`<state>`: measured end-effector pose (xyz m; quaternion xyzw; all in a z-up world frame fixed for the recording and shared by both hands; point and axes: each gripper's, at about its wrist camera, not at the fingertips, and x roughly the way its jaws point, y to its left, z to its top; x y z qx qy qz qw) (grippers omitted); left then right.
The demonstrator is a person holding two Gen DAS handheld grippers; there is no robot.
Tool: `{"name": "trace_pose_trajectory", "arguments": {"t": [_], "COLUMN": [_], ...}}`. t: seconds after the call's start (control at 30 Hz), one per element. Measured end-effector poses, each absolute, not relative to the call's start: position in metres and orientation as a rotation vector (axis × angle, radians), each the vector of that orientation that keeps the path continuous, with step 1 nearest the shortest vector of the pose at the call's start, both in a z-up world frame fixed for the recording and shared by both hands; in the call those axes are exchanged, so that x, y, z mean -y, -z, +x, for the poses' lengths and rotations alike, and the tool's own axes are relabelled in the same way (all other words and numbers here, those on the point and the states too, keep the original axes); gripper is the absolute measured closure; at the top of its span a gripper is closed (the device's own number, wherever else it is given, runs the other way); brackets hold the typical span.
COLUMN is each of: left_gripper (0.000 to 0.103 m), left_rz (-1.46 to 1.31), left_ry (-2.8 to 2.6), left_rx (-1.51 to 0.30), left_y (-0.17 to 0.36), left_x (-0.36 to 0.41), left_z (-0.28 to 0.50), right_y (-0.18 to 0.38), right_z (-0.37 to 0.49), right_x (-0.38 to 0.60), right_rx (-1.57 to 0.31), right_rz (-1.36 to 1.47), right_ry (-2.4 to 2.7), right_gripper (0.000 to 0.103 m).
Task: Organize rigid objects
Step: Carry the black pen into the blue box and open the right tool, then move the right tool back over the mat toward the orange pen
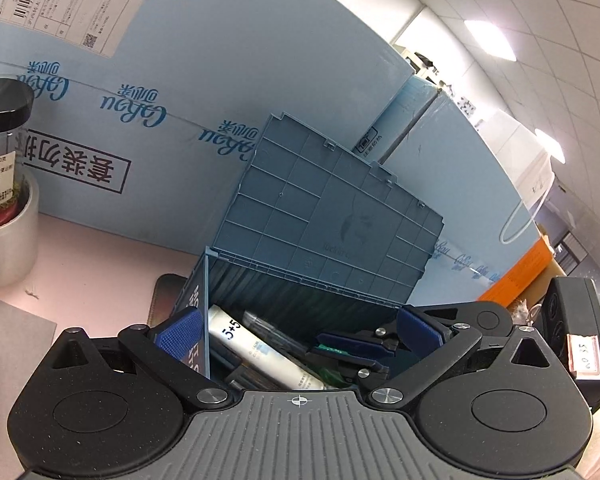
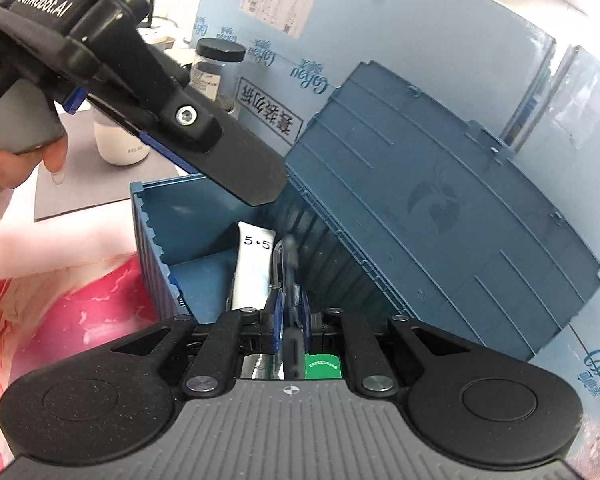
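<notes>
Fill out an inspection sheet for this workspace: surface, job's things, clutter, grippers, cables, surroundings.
Surface: pale pink table; grey mat on it.
Job's things: blue box, lid up; white tube marked 5+5 and a green item inside.
Clutter: black-capped jar; white container.
Grippers: left gripper open over the box; right gripper shut on a dark slim object.
Cables: nothing seen.
Surroundings: light blue cartons behind; ceiling lights.
</notes>
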<state>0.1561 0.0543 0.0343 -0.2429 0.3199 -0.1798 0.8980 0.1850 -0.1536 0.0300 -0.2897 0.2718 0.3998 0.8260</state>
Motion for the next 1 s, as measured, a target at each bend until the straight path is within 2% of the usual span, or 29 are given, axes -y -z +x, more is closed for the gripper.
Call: {"name": "trace_pose_trajectory", "arguments": {"t": [0.1, 0.2, 0.27, 0.4, 0.47, 0.57, 0.67, 0.73, 0.83, 1.0], "left_gripper": [0.0, 0.0, 0.0, 0.0, 0.0, 0.0, 0.0, 0.0, 0.0, 0.0], "left_rz": [-0.504, -0.506, -0.514, -0.512, -0.504, -0.498, -0.496, -0.495, -0.491, -0.479], "left_ry": [0.372, 0.377, 0.392, 0.429, 0.439, 0.452, 0.454, 0.455, 0.461, 0.475], "left_rx": [-0.657, -0.649, -0.636, -0.607, -0.597, -0.585, -0.578, -0.577, -0.572, -0.557], "left_y": [-0.036, -0.037, -0.039, -0.045, -0.048, -0.051, -0.053, -0.053, -0.054, -0.056], "left_x": [-0.054, -0.055, -0.056, -0.052, -0.049, -0.047, -0.045, -0.044, -0.041, -0.033], "left_z": [0.156, 0.155, 0.153, 0.147, 0.146, 0.144, 0.143, 0.143, 0.143, 0.14], "right_y": [-0.03, -0.033, -0.037, -0.043, -0.045, -0.047, -0.05, -0.05, -0.05, -0.055], "right_z": [0.185, 0.182, 0.179, 0.169, 0.163, 0.152, 0.141, 0.134, 0.126, 0.111], "right_x": [0.153, 0.156, 0.161, 0.172, 0.176, 0.18, 0.191, 0.197, 0.207, 0.224], "right_rx": [-0.566, -0.541, -0.516, -0.456, -0.415, -0.345, -0.293, -0.263, -0.216, -0.152], "right_rz": [-0.596, -0.577, -0.54, -0.462, -0.435, -0.409, -0.362, -0.333, -0.263, -0.154], "right_ry": [-0.844, -0.827, -0.819, -0.801, -0.777, -0.722, -0.674, -0.638, -0.581, -0.468], "right_gripper": [0.093, 0.088, 0.078, 0.066, 0.051, 0.036, 0.027, 0.026, 0.015, 0.009]}}
